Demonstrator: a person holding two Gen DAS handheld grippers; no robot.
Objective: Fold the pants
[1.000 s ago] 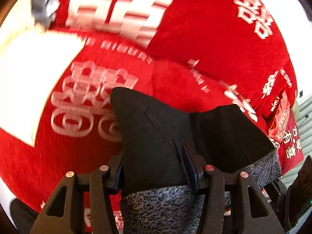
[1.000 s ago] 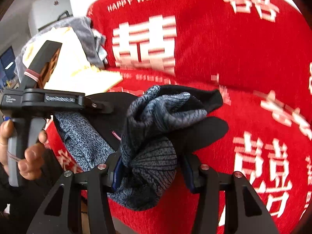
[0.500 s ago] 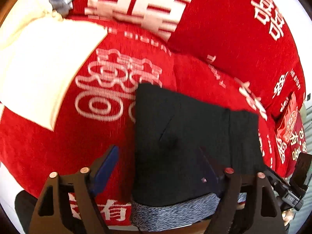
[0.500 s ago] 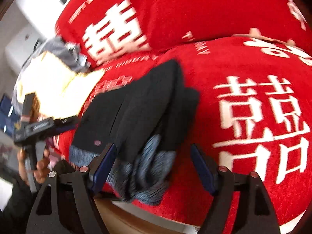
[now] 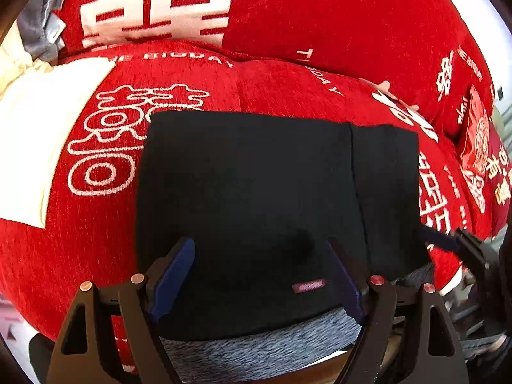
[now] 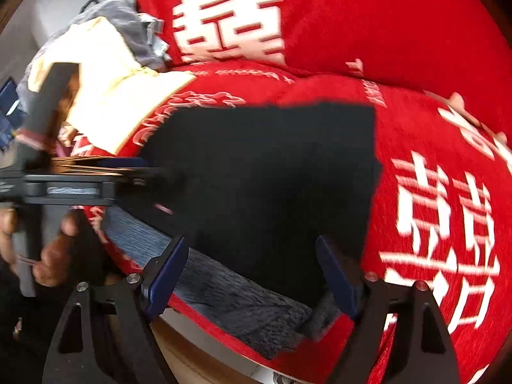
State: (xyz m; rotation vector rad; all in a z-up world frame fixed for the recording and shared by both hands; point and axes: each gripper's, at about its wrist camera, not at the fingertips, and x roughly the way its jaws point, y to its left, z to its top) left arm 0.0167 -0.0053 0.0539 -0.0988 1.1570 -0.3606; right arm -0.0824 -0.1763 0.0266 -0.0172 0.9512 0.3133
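So the black pants (image 5: 256,192) are lying flat on the seat of a red sofa cover (image 5: 96,240) with big white characters all over it, folded into a tidy rectangle with the near edge at the front of the cushion. A grey marled inner layer (image 5: 256,348) peeks out along that near edge, and there's a tiny pink label (image 5: 309,286) on the black fabric close to it.

The left gripper (image 5: 260,283) sits right over the near part of the pants, jaws spread wide — the blue pads (image 5: 174,276) stand apart on either side with the cloth lying under the gap, nothing pinched. The right gripper (image 6: 252,276) is the same story: its jaws are opening at this moment, and the pants (image 6: 262,172) plus the grey band (image 6: 224,288) are just lying loose between the pads, not squeezed.

In the right wrist view you can also spot the left gripper (image 6: 150,172) off to the left, with the person's hand (image 6: 48,249) around its handle — fairly blurry though.

Further back on the sofa there's a cream cloth (image 5: 38,134) and a crumpled grey garment (image 5: 44,32) behind it, well apart from the pants.
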